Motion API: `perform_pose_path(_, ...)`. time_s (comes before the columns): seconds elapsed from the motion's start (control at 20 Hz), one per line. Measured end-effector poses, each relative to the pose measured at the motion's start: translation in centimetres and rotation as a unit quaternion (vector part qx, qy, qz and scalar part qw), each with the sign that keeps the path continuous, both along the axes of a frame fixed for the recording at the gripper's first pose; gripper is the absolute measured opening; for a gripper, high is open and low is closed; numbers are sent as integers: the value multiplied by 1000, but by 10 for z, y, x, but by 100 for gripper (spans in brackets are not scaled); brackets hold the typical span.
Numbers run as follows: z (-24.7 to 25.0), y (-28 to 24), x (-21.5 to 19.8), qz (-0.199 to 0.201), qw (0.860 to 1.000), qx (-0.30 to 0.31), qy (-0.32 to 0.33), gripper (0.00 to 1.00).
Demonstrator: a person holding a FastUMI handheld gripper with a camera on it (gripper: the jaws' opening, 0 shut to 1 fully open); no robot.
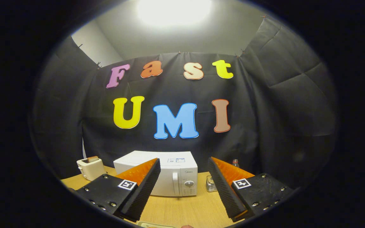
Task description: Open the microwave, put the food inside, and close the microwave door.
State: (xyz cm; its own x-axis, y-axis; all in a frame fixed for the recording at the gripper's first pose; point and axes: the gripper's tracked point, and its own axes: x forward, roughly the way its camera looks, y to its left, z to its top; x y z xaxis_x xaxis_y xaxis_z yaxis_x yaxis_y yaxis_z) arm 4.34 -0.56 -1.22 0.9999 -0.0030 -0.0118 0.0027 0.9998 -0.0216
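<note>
A white microwave point(173, 172) stands on the wooden table point(182, 209) beyond my fingers, its door shut, with a vertical handle and a control dial on its right side. My gripper point(184, 164) is open, held above the table some way back from the microwave, with nothing between its two fingers point(144, 183). At the near table edge, just below the fingers, a pale rim of a tray or plate point(154, 224) peeks in; what lies on it is hidden.
A white toaster point(90, 167) with a slice in it stands left of the microwave. A small glass jar point(211, 184) and a bottle top point(235, 163) stand right of the microwave. Bare table lies in front of the microwave.
</note>
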Motion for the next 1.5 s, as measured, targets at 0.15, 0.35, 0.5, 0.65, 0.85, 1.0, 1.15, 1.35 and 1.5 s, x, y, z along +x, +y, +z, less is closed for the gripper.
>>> perform_pose_path(0.15,-8,4,26,9,1000,-3,5,95)
perform_pose_path(0.35,-25,10,61,22,1000,-1,18,95)
perform_pose_path(0.5,-43,14,87,29,999,4,32,95)
perform_pose_path(0.65,-62,16,108,33,998,9,46,95)
perform_pose_path(0.85,-96,19,132,42,996,2,75,95)
perform_pose_path(1.0,-123,21,148,50,994,-1,100,95)
perform_pose_path(1.15,-147,18,163,48,991,-4,123,95)
perform_pose_path(1.35,-179,19,180,50,987,-2,153,95)
perform_pose_path(1.5,-202,20,190,52,983,3,177,95)
